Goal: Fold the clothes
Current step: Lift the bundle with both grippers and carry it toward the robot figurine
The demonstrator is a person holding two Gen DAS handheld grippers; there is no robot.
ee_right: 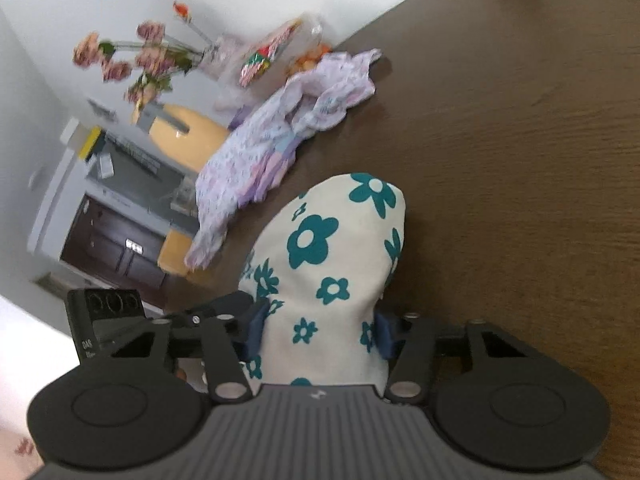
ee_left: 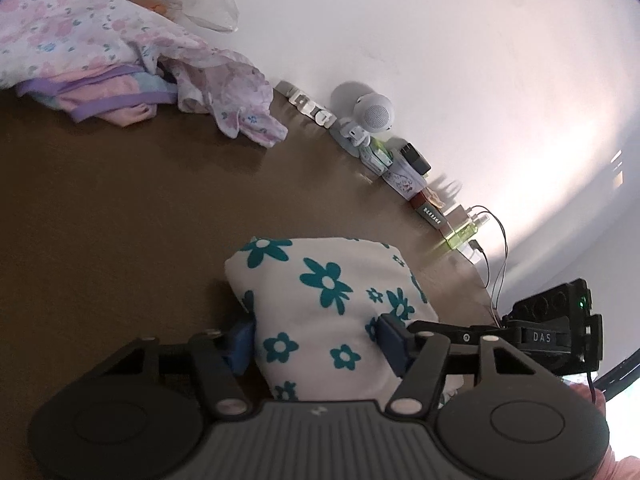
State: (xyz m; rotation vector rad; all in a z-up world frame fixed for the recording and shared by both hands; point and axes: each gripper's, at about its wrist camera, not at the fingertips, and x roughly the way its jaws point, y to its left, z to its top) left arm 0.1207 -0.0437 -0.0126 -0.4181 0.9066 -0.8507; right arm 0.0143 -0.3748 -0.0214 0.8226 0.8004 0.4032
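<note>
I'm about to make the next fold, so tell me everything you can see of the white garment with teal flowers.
The white garment with teal flowers looks like soft woven cotton, cream-white with large and small teal blossoms. It is bunched into a rounded, puffed mound over the brown table. The left gripper and the right gripper each pinch it between blue pads. No collar, sleeve or hem shows. It lies apart from the pastel clothes pile.

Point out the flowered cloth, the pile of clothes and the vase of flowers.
flowered cloth (ee_left: 320,300), left wrist view, middle of fabric.
pile of clothes (ee_right: 256,152), right wrist view, top garment.
vase of flowers (ee_right: 218,54), right wrist view, glass body.
</note>
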